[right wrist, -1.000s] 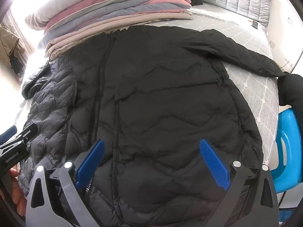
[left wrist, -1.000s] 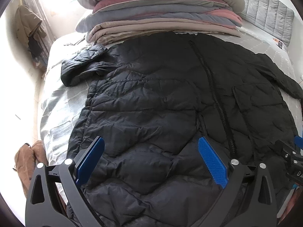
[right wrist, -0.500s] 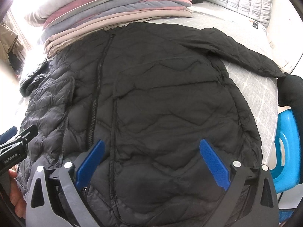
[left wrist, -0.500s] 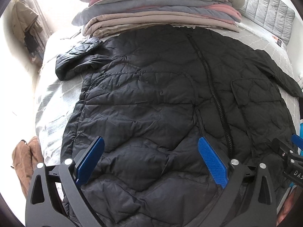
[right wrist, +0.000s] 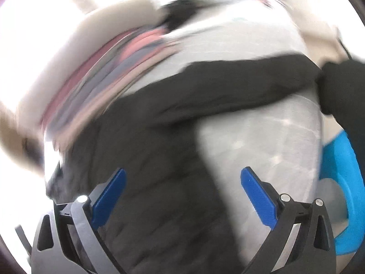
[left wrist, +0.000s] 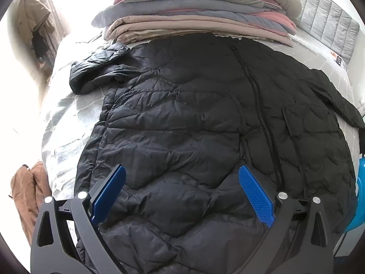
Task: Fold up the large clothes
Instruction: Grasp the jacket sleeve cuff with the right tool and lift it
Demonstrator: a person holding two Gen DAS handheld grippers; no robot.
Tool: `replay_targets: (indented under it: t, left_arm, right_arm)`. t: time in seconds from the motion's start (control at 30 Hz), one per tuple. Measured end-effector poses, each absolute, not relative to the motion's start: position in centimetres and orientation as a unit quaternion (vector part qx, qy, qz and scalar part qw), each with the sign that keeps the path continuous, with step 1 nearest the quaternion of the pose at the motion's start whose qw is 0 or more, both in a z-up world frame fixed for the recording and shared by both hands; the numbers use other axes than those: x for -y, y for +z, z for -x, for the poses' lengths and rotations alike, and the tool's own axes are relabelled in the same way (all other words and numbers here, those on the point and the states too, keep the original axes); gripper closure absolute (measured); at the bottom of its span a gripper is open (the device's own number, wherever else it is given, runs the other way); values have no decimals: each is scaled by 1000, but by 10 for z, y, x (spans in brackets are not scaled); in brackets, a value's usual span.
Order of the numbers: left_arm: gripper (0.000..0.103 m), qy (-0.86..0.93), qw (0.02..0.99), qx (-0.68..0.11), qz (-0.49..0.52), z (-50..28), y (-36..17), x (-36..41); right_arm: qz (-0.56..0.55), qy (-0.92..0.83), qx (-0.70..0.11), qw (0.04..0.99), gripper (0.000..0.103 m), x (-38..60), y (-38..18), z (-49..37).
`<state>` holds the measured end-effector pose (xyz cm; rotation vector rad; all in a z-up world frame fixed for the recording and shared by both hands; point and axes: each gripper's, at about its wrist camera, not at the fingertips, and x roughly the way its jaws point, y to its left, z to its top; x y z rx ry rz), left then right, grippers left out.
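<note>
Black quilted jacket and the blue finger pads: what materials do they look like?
Black quilted puffer jacket: looks like thin synthetic shell, nylon or polyester, slight sheen, with stitched wavy channels over soft padding; fill type can't be told. Blue pads on the left gripper fingers: seemingly moulded plastic or rubber, matte, with a fine dimpled grip texture. Black finger arms look like rigid plastic.

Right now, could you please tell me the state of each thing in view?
black jacket: spread flat, zipped, unfolded.
left sleeve: bunched up.
right sleeve: stretched out sideways.
stack of bedding: folded, piled.
left gripper: jaws open, empty.
right gripper: jaws open, empty; view blurred.
</note>
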<state>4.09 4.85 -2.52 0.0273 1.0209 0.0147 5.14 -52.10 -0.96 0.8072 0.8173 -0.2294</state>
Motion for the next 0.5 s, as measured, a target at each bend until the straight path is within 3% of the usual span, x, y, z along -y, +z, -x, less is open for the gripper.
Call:
replay_targets:
  t: [0.07,0.23,0.5]
  left_arm:
    - [7,7,872,-490,-14,-44,-27,-48]
    - [7,4,866,-499,-20,-54,-35,-44]
    - [7,-3,860,-510,-28,-66,-44,-36]
  right_arm:
    - [-457,-123,-369,800,8,571,-32,-49]
    - [-522,-168,-359,755,31,637,-68,-56]
    - [-550,-207,-337,736,31,680,-102,-82]
